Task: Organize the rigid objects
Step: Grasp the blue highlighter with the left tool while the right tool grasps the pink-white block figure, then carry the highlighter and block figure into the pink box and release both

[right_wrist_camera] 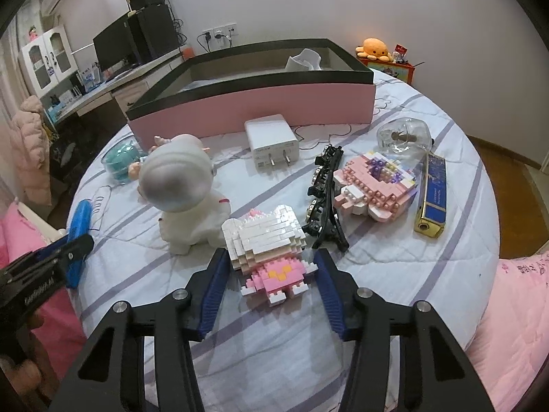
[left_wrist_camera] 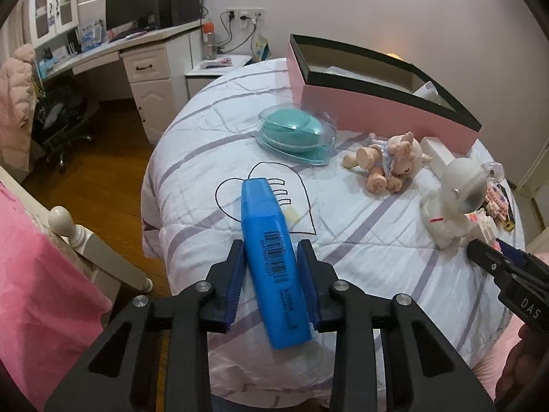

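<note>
The left gripper (left_wrist_camera: pixel 271 257) fingers are clamping a blue highlighter (left_wrist_camera: pixel 269 257) at mid-barrel, over the bed (left_wrist_camera: pixel 360 233); it looks light, stiff and slick.

The right gripper (right_wrist_camera: pixel 271 267) fingers are standing apart, flanking a block-built cat figure (right_wrist_camera: pixel 266 240) that is probably fragile.

Only the right view is showing the charger (right_wrist_camera: pixel 272 147).

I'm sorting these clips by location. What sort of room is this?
Most likely a bedroom: the objects lie on a quilted bed cover, with a study desk carrying a monitor beside it.
</note>
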### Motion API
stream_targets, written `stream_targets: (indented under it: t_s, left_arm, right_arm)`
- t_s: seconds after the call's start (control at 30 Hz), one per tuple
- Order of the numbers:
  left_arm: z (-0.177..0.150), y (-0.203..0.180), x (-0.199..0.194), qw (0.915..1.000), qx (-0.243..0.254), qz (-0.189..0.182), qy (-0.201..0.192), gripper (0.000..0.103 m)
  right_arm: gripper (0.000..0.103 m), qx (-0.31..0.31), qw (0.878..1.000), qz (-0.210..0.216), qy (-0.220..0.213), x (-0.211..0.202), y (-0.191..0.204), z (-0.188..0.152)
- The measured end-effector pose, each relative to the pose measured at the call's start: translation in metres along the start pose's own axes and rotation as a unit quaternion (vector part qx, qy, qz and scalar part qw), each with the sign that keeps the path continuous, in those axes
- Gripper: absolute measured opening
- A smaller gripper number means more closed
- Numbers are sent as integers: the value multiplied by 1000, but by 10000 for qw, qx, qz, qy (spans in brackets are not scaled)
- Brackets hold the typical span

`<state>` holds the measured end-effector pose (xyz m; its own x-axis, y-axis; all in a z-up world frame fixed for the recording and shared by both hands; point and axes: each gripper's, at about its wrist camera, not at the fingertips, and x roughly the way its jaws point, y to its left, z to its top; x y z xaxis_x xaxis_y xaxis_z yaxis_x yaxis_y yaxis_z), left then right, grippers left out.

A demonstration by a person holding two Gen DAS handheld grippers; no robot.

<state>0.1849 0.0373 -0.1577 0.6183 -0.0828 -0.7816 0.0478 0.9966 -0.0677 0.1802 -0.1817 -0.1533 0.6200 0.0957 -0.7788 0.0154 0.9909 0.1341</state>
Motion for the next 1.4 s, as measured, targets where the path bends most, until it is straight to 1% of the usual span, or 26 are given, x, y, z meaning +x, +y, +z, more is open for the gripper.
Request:
stream_targets:
  t_s: [0.1,0.27,0.47,0.63,0.77,0.93,1.1,1.23,1.3,1.4]
  left_arm:
    - [-1,-1,-2,10000,13,-26,-19,27]
    - [-4,-2,-7,9998,-27,-198,-45,27]
    - [-1,-7,-19,9995,21,-276,-157,27]
    - [7,-13,-34,9990,100,-298,-304,27]
    - [24,-18,-47,9983,147,-360,-439,27]
    - [63,-31,-60,9957,317,-337,-802,27]
    - [113,-44,-59,9926,468,-309,-1077,27]
    - [151,-56,-46,9909,564,-344,-1175,27]
    - [170,-64,-33,9909,596,-394,-1141,27]
    - [191,-73,-12,9915,622,-412,-1067,27]
  right_arm:
    - [52,16,10000,55,-13,-2,-1,-1]
    - [52,73,9998,180,-15,-6,-5,-2]
    - [52,125,9994,307,-56,-17,-7,-4]
    - [52,180,9988,417,-155,-30,-10,0]
    - [52,187,9978,546,-313,-46,-10,11]
    - [52,32,9960,611,-649,-65,-10,44]
    - [52,-187,9930,587,-1012,-71,-9,98]
    - [52,-309,9917,571,-1111,-58,-10,141]
    - [52,-330,9919,608,-1070,-44,-11,164]
    - [52,-332,9933,604,-931,-20,-13,190]
